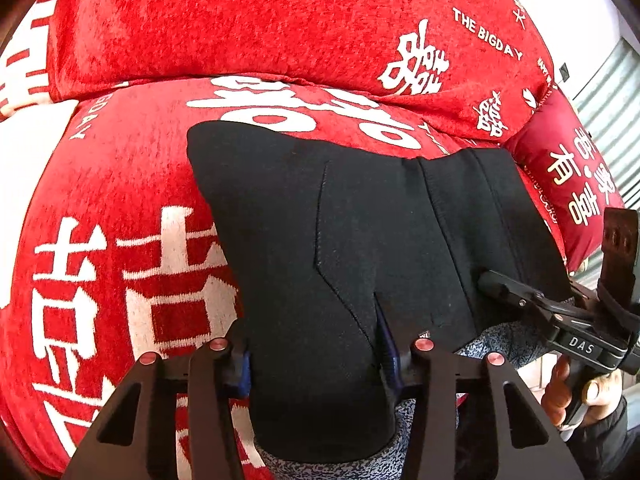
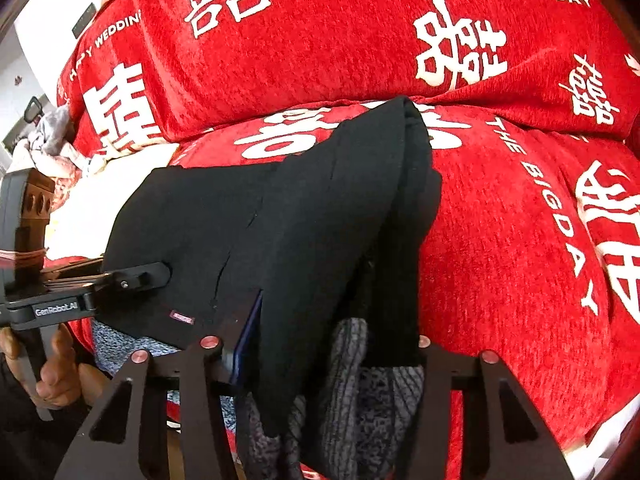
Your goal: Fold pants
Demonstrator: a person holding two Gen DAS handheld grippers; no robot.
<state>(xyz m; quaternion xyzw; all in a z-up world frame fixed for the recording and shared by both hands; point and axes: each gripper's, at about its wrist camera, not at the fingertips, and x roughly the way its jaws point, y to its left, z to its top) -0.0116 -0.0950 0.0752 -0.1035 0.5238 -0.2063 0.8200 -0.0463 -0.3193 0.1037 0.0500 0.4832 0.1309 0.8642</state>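
Closest to the cameras, the left gripper [image 1: 316, 364] is clenched on the near edge of the black pants [image 1: 360, 232], with the cloth pinched between its blue pads; the right gripper [image 2: 328, 356] also grasps the same near edge, where the cloth bunches thick between its fingers; each tool is in a person's hand [image 1: 576, 392], seen at the side of the other view. The pants are lifted at this near edge and their far part lies on the seat of a red sofa cover [image 1: 120, 200] with white characters; the grey inner lining [image 2: 360, 380] shows below the grips. I judge that the fold is in the middle: the garment looks already doubled lengthwise, since layered edges stack along the right side, but the near end is not yet carried over to the far end, and smoothing remains. Farther away, a red back cushion [image 1: 240, 20] rises just behind the far edge and could limit the room for laying the fold; a dark red pillow [image 1: 568, 176] lies just beside the right far corner.
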